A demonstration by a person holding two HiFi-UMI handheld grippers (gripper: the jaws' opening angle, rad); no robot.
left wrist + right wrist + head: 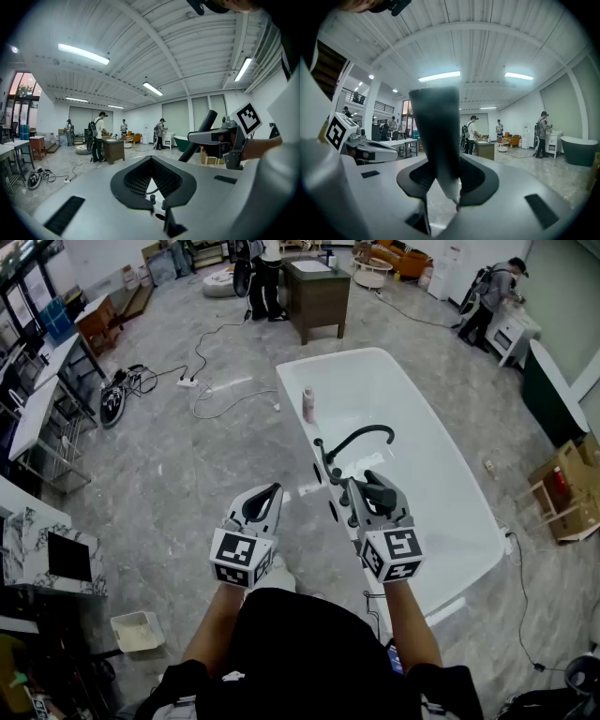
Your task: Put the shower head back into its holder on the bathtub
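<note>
Left tongs point(155, 190): tips together, nothing between them, positioned left of the bathtub point(427, 460) and apart from its rim. They appear unnecessary for this step.

On the near rim, dark fittings point(330, 476) stand beside the base of the curved black faucet point(362, 435). The holder is probably among them; which one cannot be told.

Right tongs point(449, 186): closed on the handle of the shower head point(435, 131), which stands upright between the jaws, near the rim and not yet seated.

Recommended procedure:
1. Bring the handle's tapered lower end directly above the holder.
2. Align it with the socket.
3. Lower slowly until seated.
4. Release.

Avoid striking the faucet.
</note>
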